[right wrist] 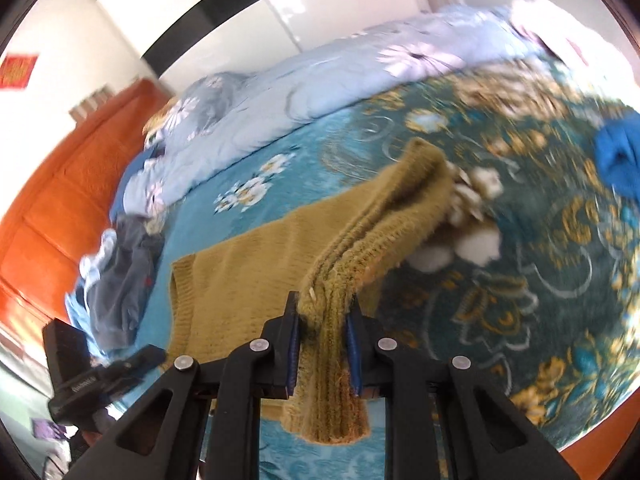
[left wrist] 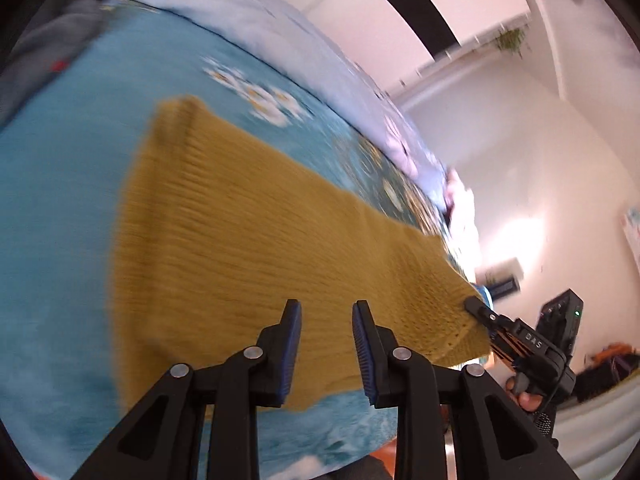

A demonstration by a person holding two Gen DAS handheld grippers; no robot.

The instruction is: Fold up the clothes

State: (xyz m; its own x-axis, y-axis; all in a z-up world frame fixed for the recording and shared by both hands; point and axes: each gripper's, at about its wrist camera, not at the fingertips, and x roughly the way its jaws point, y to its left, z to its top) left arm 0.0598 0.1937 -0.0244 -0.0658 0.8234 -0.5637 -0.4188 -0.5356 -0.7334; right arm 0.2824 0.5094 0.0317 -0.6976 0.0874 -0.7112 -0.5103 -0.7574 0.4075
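Both views are smeared by motion blur, so the weave of the mustard knitted sweater (left wrist: 256, 240) and the pattern of the blue floral bedspread (left wrist: 60, 220) are soft and hard to read. The sweater lies spread on the bedspread, its near hem running to the bed's near edge and its far end well short of the pale blue quilt (right wrist: 304, 96) bunched along the far side. From the right wrist view, a thick ribbed fold of the sweater is lifted off the bed and passes between the blue pads of the right gripper (right wrist: 322, 332), which is clamped on it; the knit hanging below the jaws hides what lies under them, and a white fluffy thing (right wrist: 472, 216) beside the raised fold is too blurred to identify. The left gripper (left wrist: 326, 344) hangs over the sweater's near hem with its jaws apart and nothing between them. In its view only the tip and body of the right gripper show, at the sweater's right corner. A grey garment (right wrist: 124, 280) lies crumpled near the orange headboard (right wrist: 76, 184), and a blue cloth (right wrist: 620, 156) is cut off at the right edge. Bare bedspread lies open left of the sweater.
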